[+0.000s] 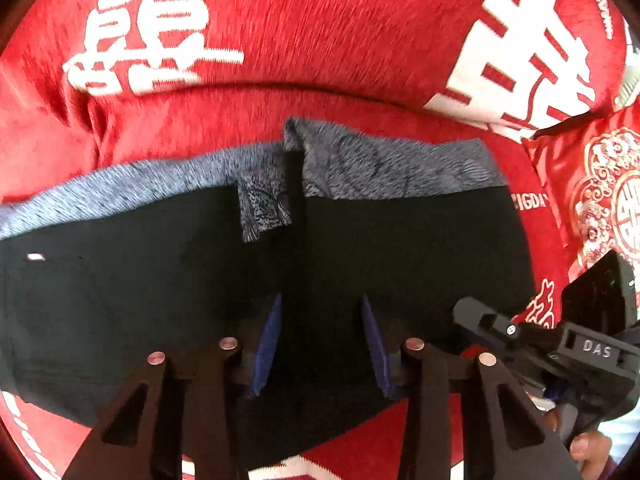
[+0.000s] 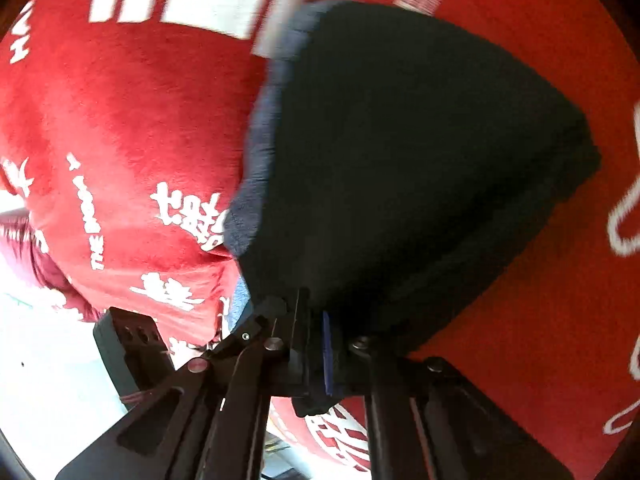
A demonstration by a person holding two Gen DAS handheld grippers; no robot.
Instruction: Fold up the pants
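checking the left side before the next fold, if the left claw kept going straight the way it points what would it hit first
Most likely the black pants. The left claw points steeply down at the dark cloth, which fills the gap between its blue fingers. How close it already is, or whether it touches, cannot be told.

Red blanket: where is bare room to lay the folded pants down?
The red blanket lies bare beyond the pants' grey waistband, up to the white characters. Crowded: the embroidered cushion and right gripper on the right.
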